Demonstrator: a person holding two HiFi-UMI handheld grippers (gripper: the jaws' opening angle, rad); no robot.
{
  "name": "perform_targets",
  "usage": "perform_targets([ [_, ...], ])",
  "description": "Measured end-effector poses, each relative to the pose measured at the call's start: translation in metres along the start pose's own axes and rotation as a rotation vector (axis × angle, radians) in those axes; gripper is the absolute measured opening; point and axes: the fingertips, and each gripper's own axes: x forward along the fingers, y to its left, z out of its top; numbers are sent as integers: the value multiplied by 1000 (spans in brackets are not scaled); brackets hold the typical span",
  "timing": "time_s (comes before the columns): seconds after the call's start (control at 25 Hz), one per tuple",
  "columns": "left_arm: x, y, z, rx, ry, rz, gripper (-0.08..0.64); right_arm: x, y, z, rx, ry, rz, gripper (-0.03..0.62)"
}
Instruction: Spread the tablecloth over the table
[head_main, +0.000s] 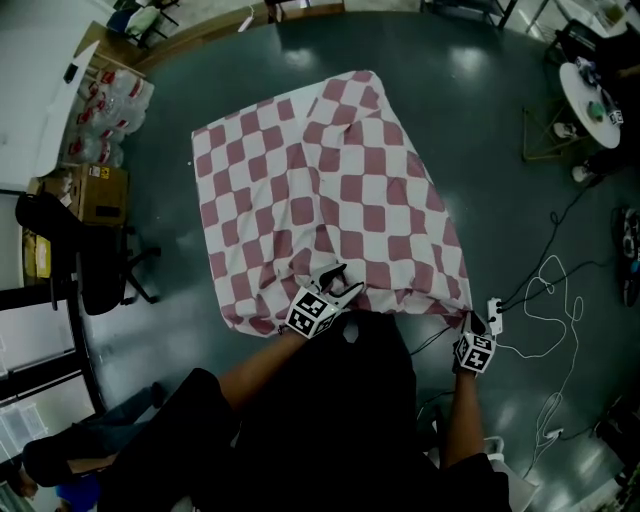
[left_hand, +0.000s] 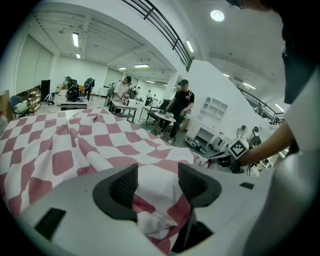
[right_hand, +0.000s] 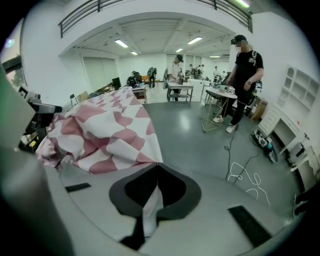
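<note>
A red-and-white checked tablecloth (head_main: 340, 180) lies rumpled over the table and hides it fully. My left gripper (head_main: 335, 283) is at the cloth's near edge, in the middle. In the left gripper view its jaws (left_hand: 157, 182) stand wide apart, with a loose bunch of tablecloth (left_hand: 100, 145) lying between them. My right gripper (head_main: 472, 322) is at the near right corner. Its jaws (right_hand: 156, 187) are shut on the tablecloth (right_hand: 110, 130) corner, which hangs out towards the floor. The left gripper view also shows the right gripper (left_hand: 225, 161) beyond the cloth's edge.
White cables (head_main: 545, 290) and a power strip (head_main: 493, 310) lie on the dark floor just right of the table. A black chair (head_main: 90, 260) and cardboard boxes (head_main: 95, 190) stand at the left. A round white table (head_main: 595, 100) is at the far right. A person (right_hand: 245, 70) stands beyond.
</note>
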Motion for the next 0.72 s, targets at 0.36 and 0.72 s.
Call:
perform_targets([
  [0.36,-7,-1,-7,-6,9,9,252,33,32,-10,-73,145,121,193],
  [0.72,-28,7,-43,-58,35,90,252,36,237,6,-344,73,583,204],
])
